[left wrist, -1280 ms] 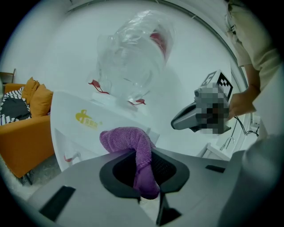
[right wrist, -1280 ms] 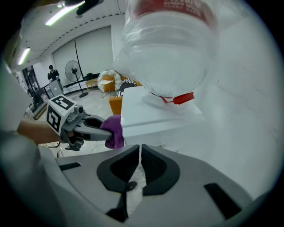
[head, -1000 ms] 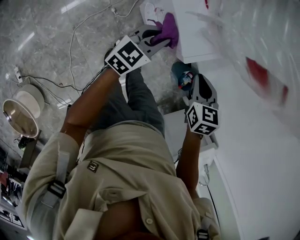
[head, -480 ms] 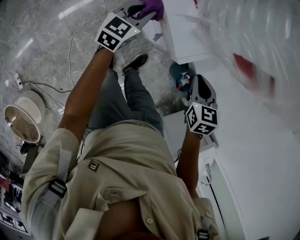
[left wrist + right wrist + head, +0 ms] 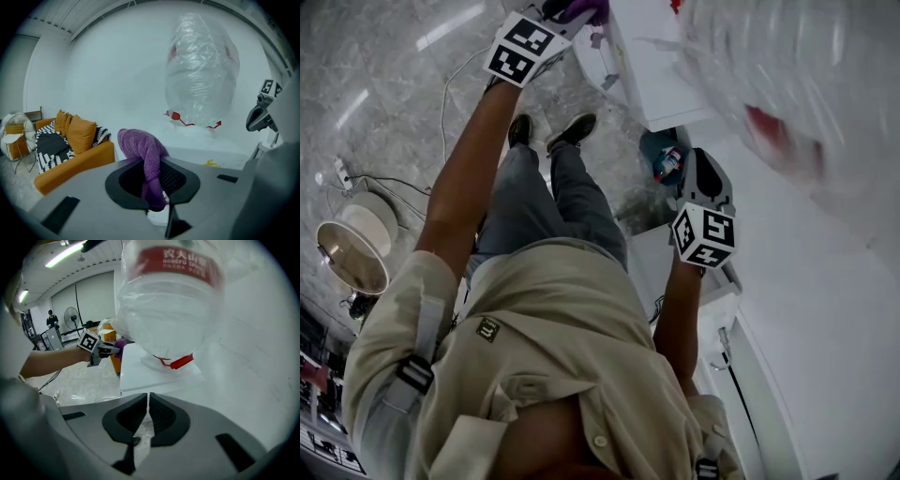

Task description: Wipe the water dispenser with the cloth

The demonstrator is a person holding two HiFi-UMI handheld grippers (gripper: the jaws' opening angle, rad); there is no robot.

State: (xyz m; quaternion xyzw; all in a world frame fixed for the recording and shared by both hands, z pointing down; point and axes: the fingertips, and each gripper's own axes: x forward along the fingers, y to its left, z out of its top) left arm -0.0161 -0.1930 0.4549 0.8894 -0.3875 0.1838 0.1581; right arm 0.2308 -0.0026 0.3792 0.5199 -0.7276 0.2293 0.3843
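Note:
The white water dispenser (image 5: 661, 70) carries a clear upturned bottle (image 5: 783, 84) wrapped in plastic film. My left gripper (image 5: 564, 13) is at the top of the head view, shut on a purple cloth (image 5: 587, 8) at the dispenser's far corner. In the left gripper view the cloth (image 5: 140, 147) hangs over the shut jaws of the left gripper (image 5: 151, 161), in front of the dispenser top (image 5: 201, 140) and bottle (image 5: 201, 70). My right gripper (image 5: 701, 169) hovers beside the dispenser. In its own view the right gripper (image 5: 147, 401) is shut and empty, facing the bottle (image 5: 173, 296).
A grey marble floor (image 5: 384, 84) holds cables (image 5: 398, 178) and a round metal bowl-like object (image 5: 352, 255). A blue item (image 5: 661, 155) lies low beside the dispenser. An orange sofa (image 5: 70, 152) with cushions stands at the left. A white wall (image 5: 825, 309) runs along the right.
My left gripper has carried the purple cloth farther away along the dispenser's edge, to the top of the head view. The right gripper has stayed in place.

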